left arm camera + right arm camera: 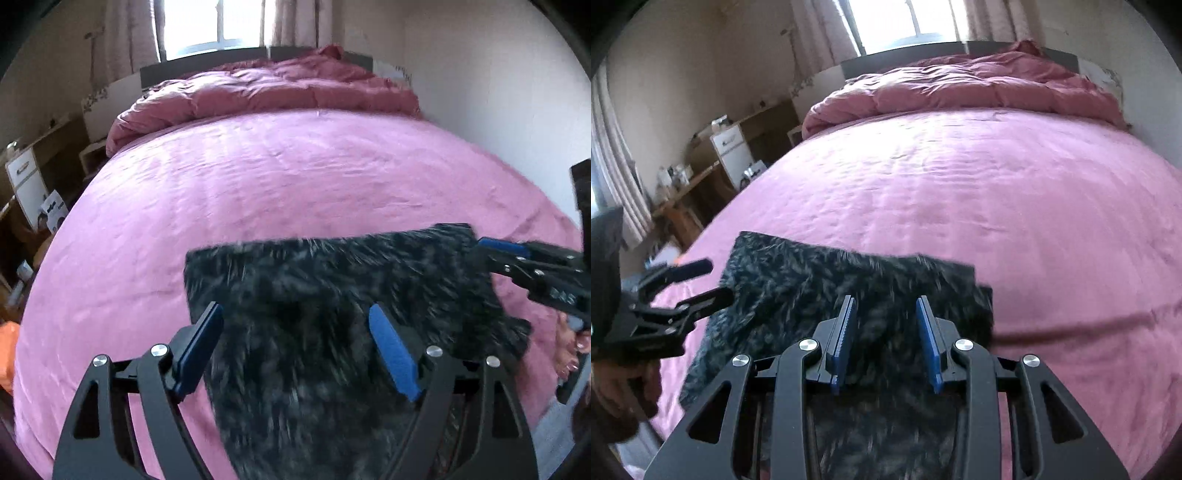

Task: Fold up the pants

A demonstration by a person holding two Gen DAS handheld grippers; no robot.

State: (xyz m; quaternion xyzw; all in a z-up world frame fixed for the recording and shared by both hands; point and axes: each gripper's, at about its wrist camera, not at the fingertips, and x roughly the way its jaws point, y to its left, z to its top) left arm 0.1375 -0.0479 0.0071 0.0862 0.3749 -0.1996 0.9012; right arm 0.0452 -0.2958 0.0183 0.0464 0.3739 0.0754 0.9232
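Note:
The dark grey fuzzy pants [332, 295] lie flat on the pink bed sheet [258, 177], near the bed's front edge, and also show in the right wrist view [820, 288]. My left gripper [295, 314] is open and empty, hovering over the pants' left part; it also shows in the right wrist view [713, 280] at the pants' left edge. My right gripper [886, 306] is open with a narrower gap, hovering above the pants' right part. In the left wrist view it [491, 251] sits at the pants' far right corner.
A bunched reddish-pink duvet [266, 88] lies at the head of the bed under a bright window [214, 26]. A desk and white drawer unit [731, 147] with clutter stand left of the bed. A white wall [498, 110] runs along the right side.

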